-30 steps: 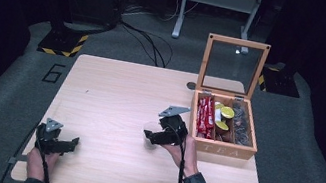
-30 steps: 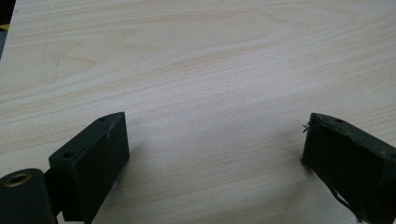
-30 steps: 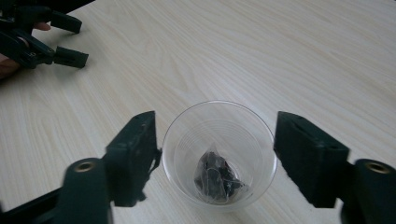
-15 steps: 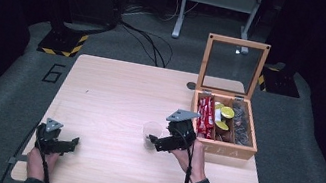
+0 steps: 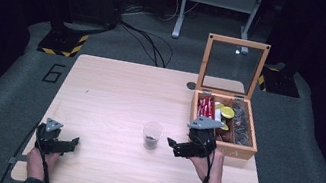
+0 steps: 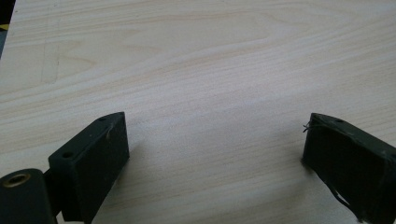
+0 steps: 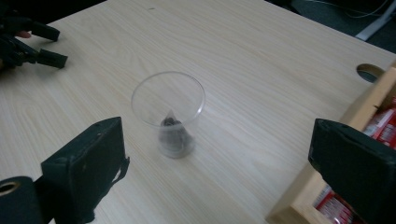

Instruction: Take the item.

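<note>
Wooden table (image 5: pixel 116 88): plastic cup (image 5: pixel 151 135) with a tea bag stands mid-table toward your near edge. Your right gripper (image 5: pixel 172 146), jaws just opened and empty, sits beside it; back off level, don't clip it. Left gripper (image 5: pixel 71 144) open, near-left corner.

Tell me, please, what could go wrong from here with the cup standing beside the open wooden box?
The clear cup looks light and stands free on the table. The right gripper, jaws just opened and nothing between them, sits close beside it, so a stray sweep might tip it and spill the small dark thing inside. The gripper's trailing cable could likewise snag the open box, whose raised lid might drop shut.
</note>
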Motion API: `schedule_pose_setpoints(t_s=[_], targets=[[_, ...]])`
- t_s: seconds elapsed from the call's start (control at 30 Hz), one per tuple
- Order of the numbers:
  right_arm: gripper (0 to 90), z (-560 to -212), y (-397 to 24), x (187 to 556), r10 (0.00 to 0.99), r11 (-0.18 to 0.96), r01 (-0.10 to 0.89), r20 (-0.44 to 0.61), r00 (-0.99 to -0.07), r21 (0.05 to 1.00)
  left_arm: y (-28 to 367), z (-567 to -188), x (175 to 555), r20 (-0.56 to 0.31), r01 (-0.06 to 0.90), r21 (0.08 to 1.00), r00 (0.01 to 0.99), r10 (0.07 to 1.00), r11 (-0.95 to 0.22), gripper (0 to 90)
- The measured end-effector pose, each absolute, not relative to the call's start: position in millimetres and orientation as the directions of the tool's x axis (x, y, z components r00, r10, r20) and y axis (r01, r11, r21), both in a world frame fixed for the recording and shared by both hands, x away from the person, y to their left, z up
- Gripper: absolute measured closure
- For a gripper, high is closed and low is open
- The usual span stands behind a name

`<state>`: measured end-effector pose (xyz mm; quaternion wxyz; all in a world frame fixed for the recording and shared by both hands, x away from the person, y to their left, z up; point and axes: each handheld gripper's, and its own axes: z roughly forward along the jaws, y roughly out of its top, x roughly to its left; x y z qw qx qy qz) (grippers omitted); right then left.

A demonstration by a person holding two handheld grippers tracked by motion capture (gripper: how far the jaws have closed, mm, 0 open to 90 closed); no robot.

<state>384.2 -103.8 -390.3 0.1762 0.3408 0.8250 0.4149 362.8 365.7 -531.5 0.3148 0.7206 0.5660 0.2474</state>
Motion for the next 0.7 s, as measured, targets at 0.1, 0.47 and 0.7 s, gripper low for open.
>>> schedule_pose_setpoints(t_s=[0.1, 0.47, 0.7], targets=[[3.0, -389.3, -116.4, 378.4, 0.726, 0.423, 0.415, -0.027, -0.687, 0.805, 365.7, -531.4, 362.8, 0.001, 0.66, 0.734, 0.237, 0.971, -0.162, 6.8], [3.9, -406.1, -166.0, 354.8, 0.806, 0.397, 0.442, -0.075, -0.587, 0.805, 365.6, -531.4, 362.8, 0.002, 0.659, 0.734, 0.239, 0.971, -0.163, 6.9], [3.7, -427.6, -199.9, 347.6, 0.859, 0.356, 0.487, -0.074, -0.506, 0.798, 365.4, -531.5, 362.7, 0.0, 0.659, 0.734, 0.238, 0.971, -0.162, 6.9]])
